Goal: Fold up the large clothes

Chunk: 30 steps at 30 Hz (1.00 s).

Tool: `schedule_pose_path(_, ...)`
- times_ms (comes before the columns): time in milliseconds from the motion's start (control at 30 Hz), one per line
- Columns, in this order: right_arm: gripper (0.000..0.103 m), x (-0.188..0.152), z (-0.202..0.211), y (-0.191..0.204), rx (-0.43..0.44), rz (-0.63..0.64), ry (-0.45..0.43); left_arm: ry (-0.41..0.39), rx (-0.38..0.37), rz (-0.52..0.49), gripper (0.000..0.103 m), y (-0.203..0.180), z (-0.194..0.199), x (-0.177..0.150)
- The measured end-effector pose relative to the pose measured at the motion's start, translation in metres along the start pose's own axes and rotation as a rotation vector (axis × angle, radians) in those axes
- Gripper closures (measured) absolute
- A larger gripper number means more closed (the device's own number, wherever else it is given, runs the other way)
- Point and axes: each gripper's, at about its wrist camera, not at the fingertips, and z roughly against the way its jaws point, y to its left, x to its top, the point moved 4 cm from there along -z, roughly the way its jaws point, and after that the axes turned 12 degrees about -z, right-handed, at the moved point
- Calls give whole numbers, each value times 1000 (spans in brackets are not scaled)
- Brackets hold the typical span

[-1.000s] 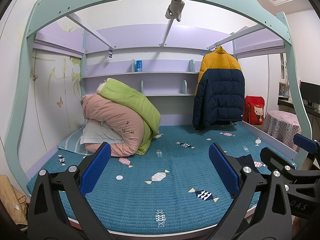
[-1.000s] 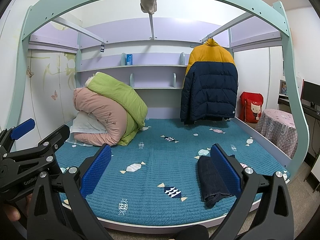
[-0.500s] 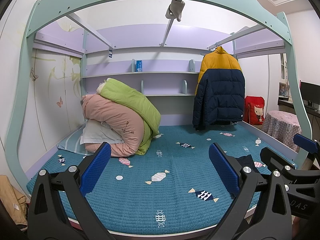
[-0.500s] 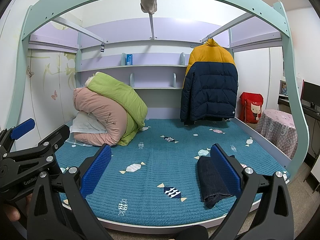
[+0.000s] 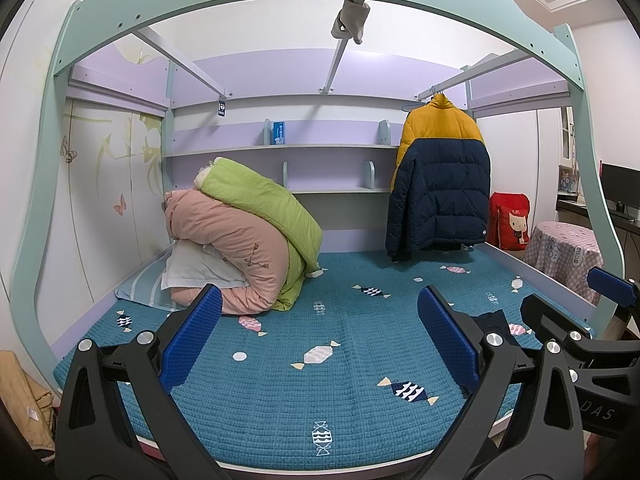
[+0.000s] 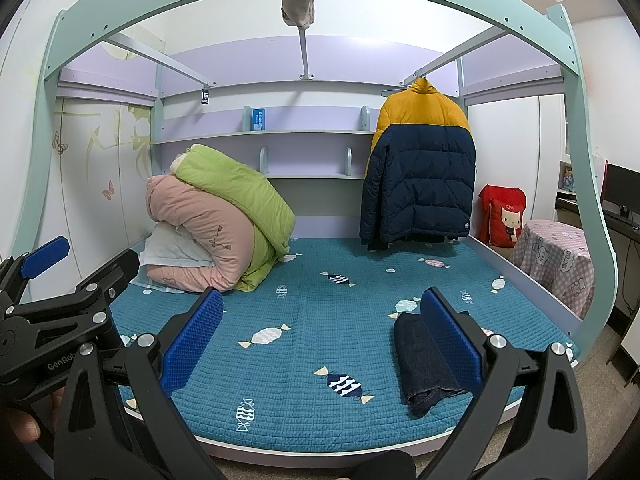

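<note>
No change since a second ago: left gripper (image 5: 320, 330) and right gripper (image 6: 322, 330) both spread wide, empty, hovering above teal quilted bed (image 6: 304, 320). Folded dark denim garment (image 6: 424, 364), probably jeans, unmoved.

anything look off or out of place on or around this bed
A grey cloth is bunched around the overhead rail, an odd place for it. The pink and green quilts are heaped loosely against the wall. The folded dark jeans lie neatly near the mattress edge.

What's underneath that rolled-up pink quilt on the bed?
A white pillow sticks out from under the pink quilt, on a striped pillow and the teal mattress cover. Anything deeper is hidden.
</note>
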Motion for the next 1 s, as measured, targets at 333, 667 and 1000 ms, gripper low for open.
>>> schedule_pose_path(333, 7, 0, 0, -1, 1, 1, 0, 1, 1, 1, 5, -1, 0, -1)
schedule_pose_path(667, 7, 0, 0, 0, -1, 1, 2, 4, 0, 2, 5, -1, -1, -2)
schedule_pose_path(1000, 7, -20, -34, 10, 6, 20, 75, 95, -5, 20, 5, 14, -33, -38)
